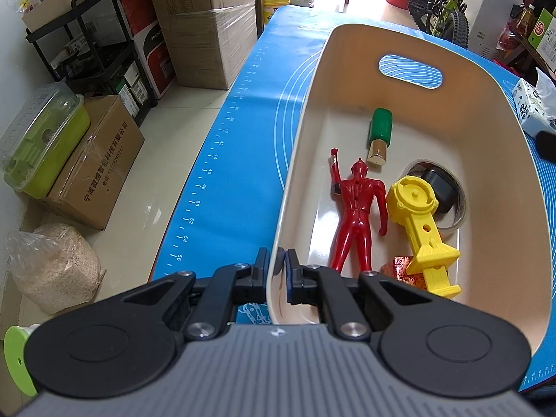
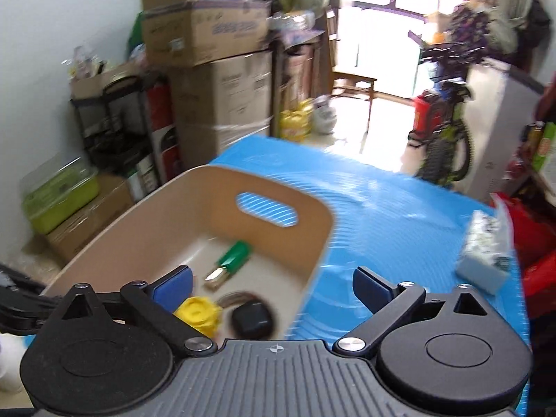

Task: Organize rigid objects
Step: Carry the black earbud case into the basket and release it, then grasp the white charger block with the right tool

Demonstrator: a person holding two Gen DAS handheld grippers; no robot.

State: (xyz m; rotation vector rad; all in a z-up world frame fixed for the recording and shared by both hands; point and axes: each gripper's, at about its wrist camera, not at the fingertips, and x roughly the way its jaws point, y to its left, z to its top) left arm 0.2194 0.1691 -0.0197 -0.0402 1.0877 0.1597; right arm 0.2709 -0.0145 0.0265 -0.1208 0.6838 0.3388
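- The beige bin is kept pinned by the left gripper, which is clamped on the near-left rim, so that hold is best left alone.
- Already inside the bin: red figure, yellow toy, green-capped bottle, black case.
- The right gripper is seen spread wide and empty above the bin's right wall; the tissue pack, right of the bin, looks soft, so probably it should be skipped.

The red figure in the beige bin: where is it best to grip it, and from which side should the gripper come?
Probably the torso of the red figure, from straight above. It lies flat on the floor of the beige bin, so the jaws can close across its narrow waist; the raised arm looks thin, and the yellow toy crowds one side.
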